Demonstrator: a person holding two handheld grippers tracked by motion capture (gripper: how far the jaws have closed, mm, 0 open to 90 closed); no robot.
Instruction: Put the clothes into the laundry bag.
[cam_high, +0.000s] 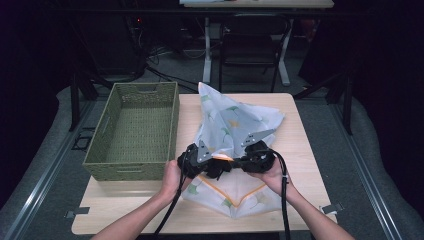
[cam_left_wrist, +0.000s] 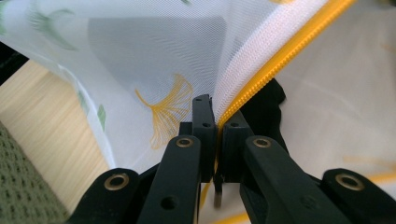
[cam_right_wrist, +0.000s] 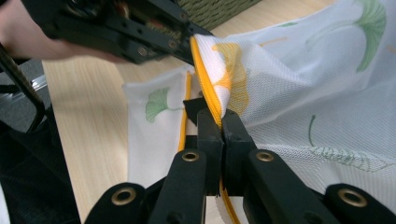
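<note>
A white mesh bag (cam_high: 235, 125) printed with green and yellow leaves lies crumpled on the wooden table (cam_high: 125, 210). It has a yellow zipper (cam_left_wrist: 280, 60) along its edge. My left gripper (cam_high: 215, 167) and right gripper (cam_high: 236, 162) meet at the bag's near middle and lift that edge. In the left gripper view the jaws (cam_left_wrist: 216, 116) are shut on the zipper edge. The right gripper (cam_right_wrist: 218, 119) is likewise shut on the yellow zipper (cam_right_wrist: 205, 79), a short way from the left gripper (cam_right_wrist: 189, 44).
A green woven basket (cam_high: 172, 125), with nothing in it, stands on the table's left half, close to the bag. A chair and table legs stand on the floor beyond the far edge. Bare wood shows at the near left.
</note>
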